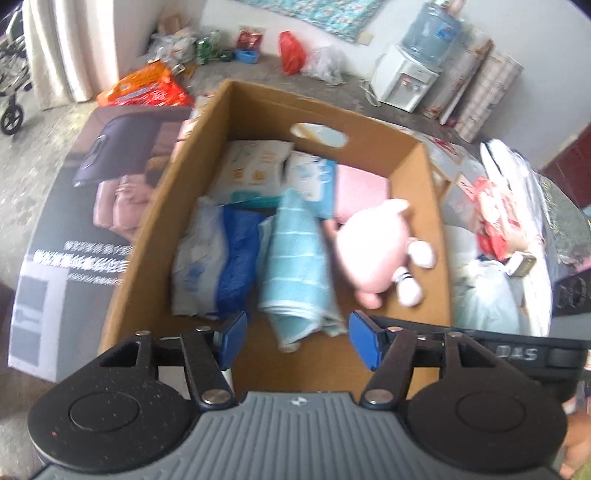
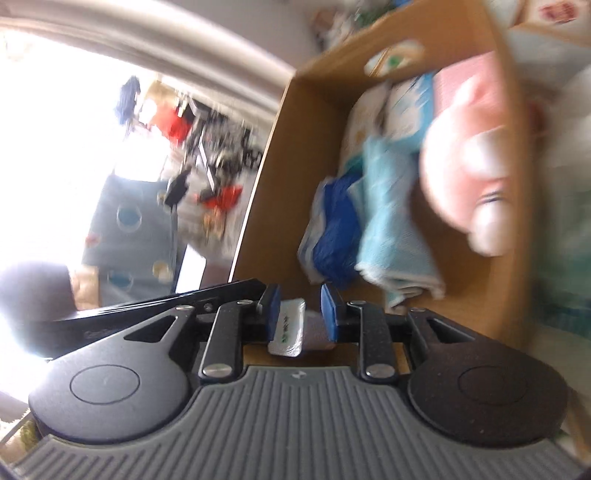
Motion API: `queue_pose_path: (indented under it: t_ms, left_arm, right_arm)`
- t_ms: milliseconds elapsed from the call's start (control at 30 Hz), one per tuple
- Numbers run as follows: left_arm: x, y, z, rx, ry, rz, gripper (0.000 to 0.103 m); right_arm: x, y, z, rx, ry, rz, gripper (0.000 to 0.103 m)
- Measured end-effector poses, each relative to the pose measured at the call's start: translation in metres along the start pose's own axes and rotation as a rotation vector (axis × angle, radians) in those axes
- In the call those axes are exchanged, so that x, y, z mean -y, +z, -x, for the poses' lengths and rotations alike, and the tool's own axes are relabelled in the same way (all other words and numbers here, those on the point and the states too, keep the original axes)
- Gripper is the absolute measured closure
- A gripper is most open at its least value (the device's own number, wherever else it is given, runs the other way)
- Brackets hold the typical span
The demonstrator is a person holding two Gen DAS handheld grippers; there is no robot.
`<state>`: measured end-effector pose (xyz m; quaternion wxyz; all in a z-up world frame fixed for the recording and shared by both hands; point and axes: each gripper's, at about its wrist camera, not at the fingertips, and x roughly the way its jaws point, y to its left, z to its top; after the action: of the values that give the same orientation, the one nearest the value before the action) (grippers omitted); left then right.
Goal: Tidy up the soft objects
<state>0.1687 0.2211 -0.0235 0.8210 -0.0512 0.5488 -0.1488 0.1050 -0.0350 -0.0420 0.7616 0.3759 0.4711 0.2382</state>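
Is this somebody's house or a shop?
Most likely a room in a home, used partly for storage. A water dispenser stands on the bare floor by the wall, shopping bags lie around it, and a cardboard box holds towels and a pink plush toy.

Grey concrete floor [image 1: 33, 192], white wall [image 1: 236, 14], water dispenser [image 1: 402, 79], bright window [image 2: 55, 129].

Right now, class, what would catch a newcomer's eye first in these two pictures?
An open cardboard box fills the middle. A pink plush toy lies by its right wall, beside a light blue striped towel in the centre. The left gripper hovers open over the near end.
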Motion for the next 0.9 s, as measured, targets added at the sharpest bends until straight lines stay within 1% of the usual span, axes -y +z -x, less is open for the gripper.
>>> queue_pose_path:
  t_ms: [100, 200, 267, 333, 400, 533, 600, 667, 733, 800, 900]
  left_arm:
    - [0.032, 0.003, -0.003, -0.002, -0.01, -0.046, 0.04]
    - [0.069, 0.005, -0.009, -0.002, -0.055, -0.09, 0.04]
    - [0.099, 0.004, -0.016, -0.009, -0.085, -0.13, 0.04]
    - [0.132, 0.001, -0.024, -0.008, -0.113, -0.181, 0.041]
    - [0.167, -0.006, -0.032, -0.007, -0.133, -0.237, 0.042]
    - [0.235, -0.021, -0.051, -0.033, -0.187, -0.349, 0.042]
    - [0.269, -0.032, -0.064, -0.051, -0.207, -0.428, 0.042]
    - [0.302, -0.046, -0.08, -0.072, -0.203, -0.515, 0.042]
    - [0.331, -0.062, -0.099, -0.111, -0.209, -0.599, 0.042]
    - [0.356, -0.079, -0.114, -0.149, -0.221, -0.667, 0.042]
    - [0.381, -0.102, -0.132, -0.198, -0.242, -0.746, 0.042]
  right_arm:
    - [0.017, -0.005, 0.044, 0.074, -0.029, -0.053, 0.076]
    - [0.042, -0.014, 0.095, 0.136, -0.073, -0.103, 0.073]
    - [0.06, -0.024, 0.13, 0.156, -0.11, -0.136, 0.069]
    - [0.082, -0.038, 0.165, 0.172, -0.166, -0.175, 0.06]
    - [0.103, -0.052, 0.201, 0.188, -0.226, -0.217, 0.059]
    - [0.146, -0.081, 0.256, 0.226, -0.335, -0.299, 0.058]
    - [0.168, -0.089, 0.278, 0.243, -0.381, -0.327, 0.057]
    - [0.189, -0.096, 0.296, 0.254, -0.428, -0.37, 0.057]
    - [0.21, -0.099, 0.309, 0.261, -0.458, -0.42, 0.057]
    - [0.23, -0.102, 0.318, 0.264, -0.464, -0.477, 0.057]
    - [0.255, -0.105, 0.325, 0.27, -0.45, -0.557, 0.055]
